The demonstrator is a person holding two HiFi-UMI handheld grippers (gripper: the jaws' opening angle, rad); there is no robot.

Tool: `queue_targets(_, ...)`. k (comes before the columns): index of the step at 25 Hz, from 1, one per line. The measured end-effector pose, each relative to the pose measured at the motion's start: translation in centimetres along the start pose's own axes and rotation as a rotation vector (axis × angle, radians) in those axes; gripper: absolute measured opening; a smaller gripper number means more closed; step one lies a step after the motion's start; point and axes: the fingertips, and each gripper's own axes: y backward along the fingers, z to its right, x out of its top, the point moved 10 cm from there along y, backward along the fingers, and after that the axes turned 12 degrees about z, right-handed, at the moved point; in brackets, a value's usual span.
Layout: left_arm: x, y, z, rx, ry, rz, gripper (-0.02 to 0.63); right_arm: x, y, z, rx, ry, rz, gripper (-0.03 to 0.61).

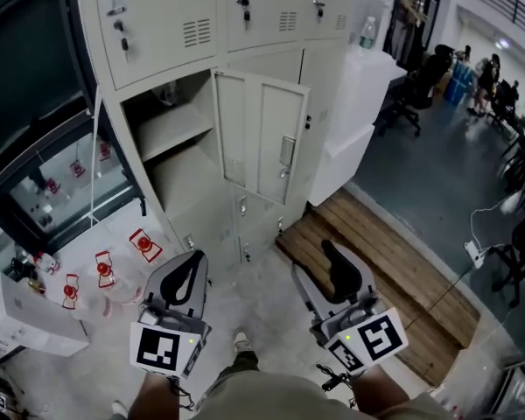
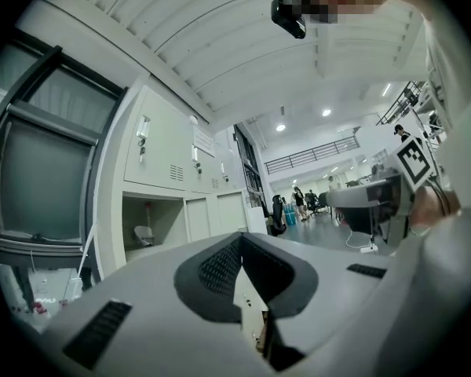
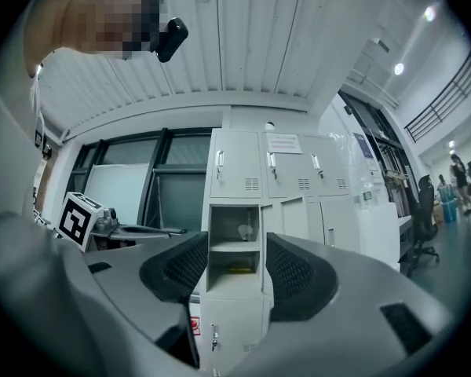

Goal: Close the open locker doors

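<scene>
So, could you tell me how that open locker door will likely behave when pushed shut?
The open locker door looks like thin sheet metal, so probably light and easy to swing. Its pressed panels suggest it stays stiff; it may rebound unless its latch catches.

We hold the left gripper (image 1: 195, 259) and the right gripper (image 1: 311, 256) low above the floor (image 1: 262, 291), apart from the lockers (image 1: 166, 24). One locker door (image 1: 261, 134) stands open, with a wooden pallet (image 1: 381, 243) by their foot.
</scene>
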Motion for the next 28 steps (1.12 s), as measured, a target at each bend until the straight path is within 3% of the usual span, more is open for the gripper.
queue_targets(13,-3.5,-9.6,-10.0,-0.048,-0.009,-0.005,0.008,-3.5,-12.9,4.4,-0.033,0.009,0.011,0.238)
queue_targets(28,-5.3,-15.2,-10.7,-0.009,0.036,-0.044,0.008,-4.6,-17.2,10.3,-0.007,0.006,-0.019,0.24)
